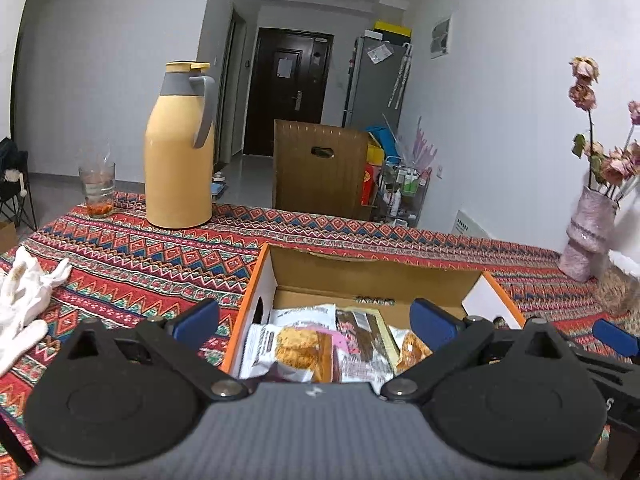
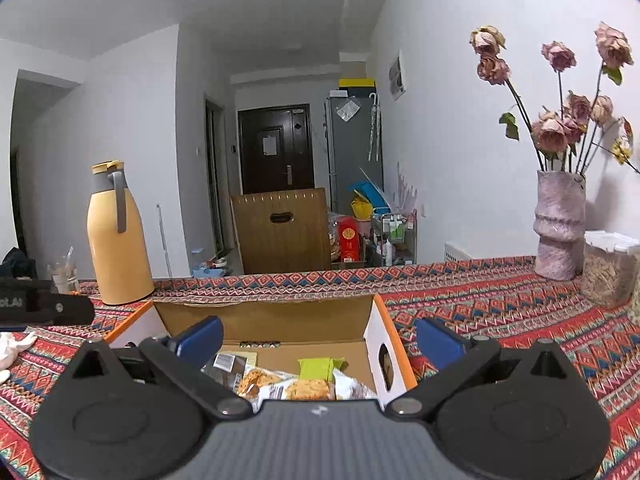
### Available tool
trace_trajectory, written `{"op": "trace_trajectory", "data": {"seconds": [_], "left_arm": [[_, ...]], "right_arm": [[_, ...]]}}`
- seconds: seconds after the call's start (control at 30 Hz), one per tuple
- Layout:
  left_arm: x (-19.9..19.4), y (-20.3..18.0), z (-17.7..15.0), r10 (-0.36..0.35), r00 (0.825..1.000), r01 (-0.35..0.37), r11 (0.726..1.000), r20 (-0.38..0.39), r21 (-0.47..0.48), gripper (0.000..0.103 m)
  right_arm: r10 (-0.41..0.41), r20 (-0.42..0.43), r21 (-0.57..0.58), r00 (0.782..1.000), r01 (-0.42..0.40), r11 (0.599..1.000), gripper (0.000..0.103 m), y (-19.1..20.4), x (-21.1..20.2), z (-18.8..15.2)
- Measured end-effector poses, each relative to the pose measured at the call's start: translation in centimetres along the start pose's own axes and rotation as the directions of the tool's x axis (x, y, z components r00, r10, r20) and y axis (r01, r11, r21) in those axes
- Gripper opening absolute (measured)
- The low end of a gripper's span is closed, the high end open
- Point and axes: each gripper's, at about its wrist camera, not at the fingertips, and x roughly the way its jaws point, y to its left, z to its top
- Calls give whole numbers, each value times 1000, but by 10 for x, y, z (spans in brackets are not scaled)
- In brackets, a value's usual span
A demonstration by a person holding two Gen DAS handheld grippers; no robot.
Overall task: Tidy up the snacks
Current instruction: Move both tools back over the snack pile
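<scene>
two handheld grippers hover side by side over an open cardboard box (image 1: 260, 280) with orange edges and white outer walls, sitting on a table covered in a red patterned cloth (image 1: 132, 256). the left gripper (image 1: 316, 322) has its blue-tipped fingers (image 1: 198, 318) spread wide, holding nothing, with the box's left wall between them. the right gripper (image 2: 320, 338) is likewise spread wide and empty-handed, its right finger outside the box's right wall. inside the box lie several snack packets (image 1: 304, 346) in a loose overlapping pile: white wrappers showing golden biscuit pictures, a dark brown packet (image 1: 364, 344), and, in the right wrist view, a lime green packet (image 2: 318, 368) near the box's right side. on the far left of the table stand a tall yellow thermos jug (image 1: 178, 152) with a grey handle and, just beside it, a drinking glass (image 1: 97, 188). white gloves (image 1: 24, 296) lie crumpled at the left edge. at the far right stand a pink vase (image 2: 560, 224) of dried roses and, just beside it, a clear lidded container (image 2: 610, 270) of brownish contents. beyond the table are a wooden chair back (image 2: 282, 232), a dark door and a grey fridge.
</scene>
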Motion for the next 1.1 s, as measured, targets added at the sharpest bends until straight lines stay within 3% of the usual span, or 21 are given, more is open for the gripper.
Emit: {"op": "trace_trajectory", "data": {"seconds": [0.37,0.6,0.83,1.0,1.1], "left_arm": [[-30,24,-34,-1,998,3,999,-60,43,103],[-38,45,-68,23,994,-16,998,-110,59,103],[-35,68,-90,35,992,-32,999,-120,25,103],[-29,69,-100,31,993,-28,999,-116,21,103],[-27,71,-102,17,992,-16,1000,-122,10,103]], "right_arm": [[-22,-7,4,1000,22,1000,103,-6,-56,-33],[-8,-103,12,995,9,1000,103,-4,-75,-62],[-58,-203,-30,977,53,998,103,4,-78,-86],[-136,-279,-81,951,118,990,103,14,-74,-94],[-123,-285,-73,951,106,992,103,14,-75,-96]]}}
